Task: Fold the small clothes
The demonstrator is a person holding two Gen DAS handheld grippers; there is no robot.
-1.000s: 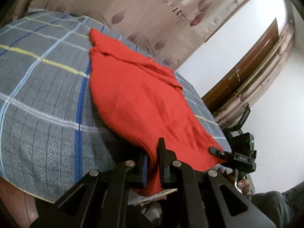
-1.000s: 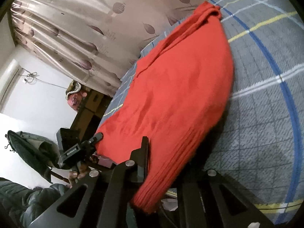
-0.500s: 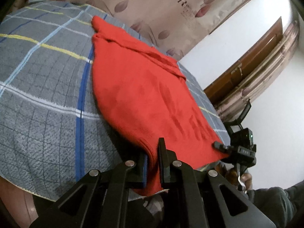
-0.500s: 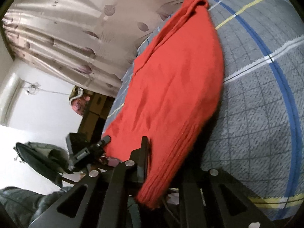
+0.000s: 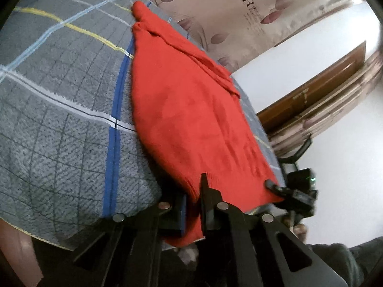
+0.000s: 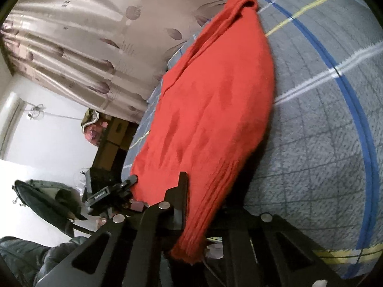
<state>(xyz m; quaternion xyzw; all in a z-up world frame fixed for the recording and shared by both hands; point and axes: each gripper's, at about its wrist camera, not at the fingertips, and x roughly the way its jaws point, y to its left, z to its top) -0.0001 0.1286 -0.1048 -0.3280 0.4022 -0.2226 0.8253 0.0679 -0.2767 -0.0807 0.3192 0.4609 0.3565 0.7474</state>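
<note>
A: Left wrist view? 
B: Left gripper (image 5: pixel 194 205), bottom centre, pinched tight on the near hem of the red garment (image 5: pixel 191 110), which runs diagonally up the plaid bedspread (image 5: pixel 59 119). Right gripper (image 5: pixel 275 186) grips the hem at lower right. Curtain (image 5: pixel 239 4) at top, printed "R"; the rest unreadable. Wooden door (image 5: pixel 311 88) at right.

A: Right wrist view? 
B: Right gripper (image 6: pixel 189 205) clamped on the hem; its right finger is hidden under cloth. Left gripper (image 6: pixel 130 181) holds the lower-left corner. Cardboard boxes (image 6: pixel 115 138) mid-left.
</note>
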